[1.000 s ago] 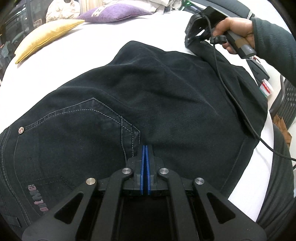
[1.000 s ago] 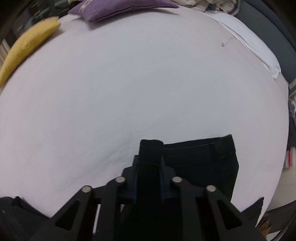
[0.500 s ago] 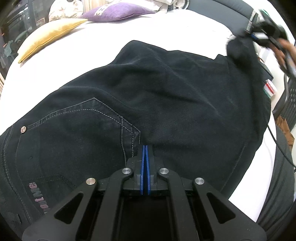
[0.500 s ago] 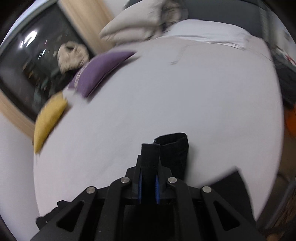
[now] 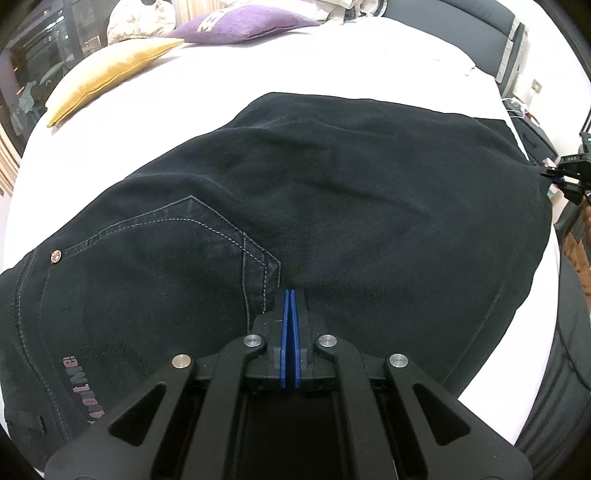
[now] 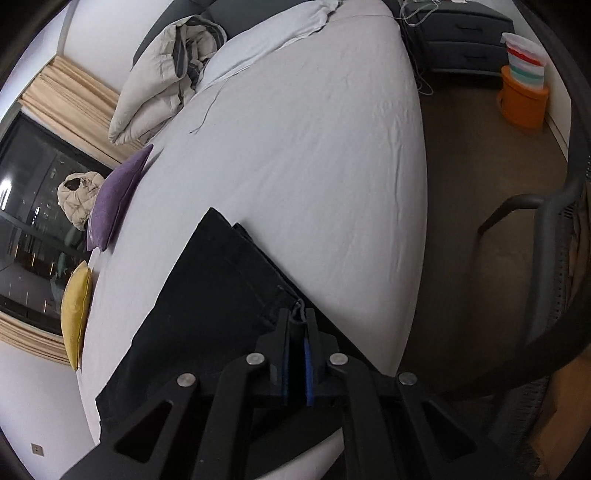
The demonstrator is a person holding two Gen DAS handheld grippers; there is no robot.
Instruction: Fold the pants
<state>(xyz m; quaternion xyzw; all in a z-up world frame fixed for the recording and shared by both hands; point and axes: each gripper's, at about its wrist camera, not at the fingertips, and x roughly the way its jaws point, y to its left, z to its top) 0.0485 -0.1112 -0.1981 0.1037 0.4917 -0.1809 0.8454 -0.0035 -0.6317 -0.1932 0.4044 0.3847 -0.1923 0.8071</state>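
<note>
The black pants (image 5: 332, 192) lie spread on the white bed (image 5: 258, 66), filling mid-frame. The left hand-held gripper (image 5: 290, 295), bottom centre, is clenched on the fabric by the back pocket. The right hand-held gripper (image 6: 296, 319) has just been closing and pinches the hem.

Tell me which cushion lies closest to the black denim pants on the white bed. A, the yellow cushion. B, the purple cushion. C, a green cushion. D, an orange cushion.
A: in the left wrist view the yellow cushion lies on the white bed nearer the black denim pants than the purple cushion behind it; no orange or green cushion shows.
</note>
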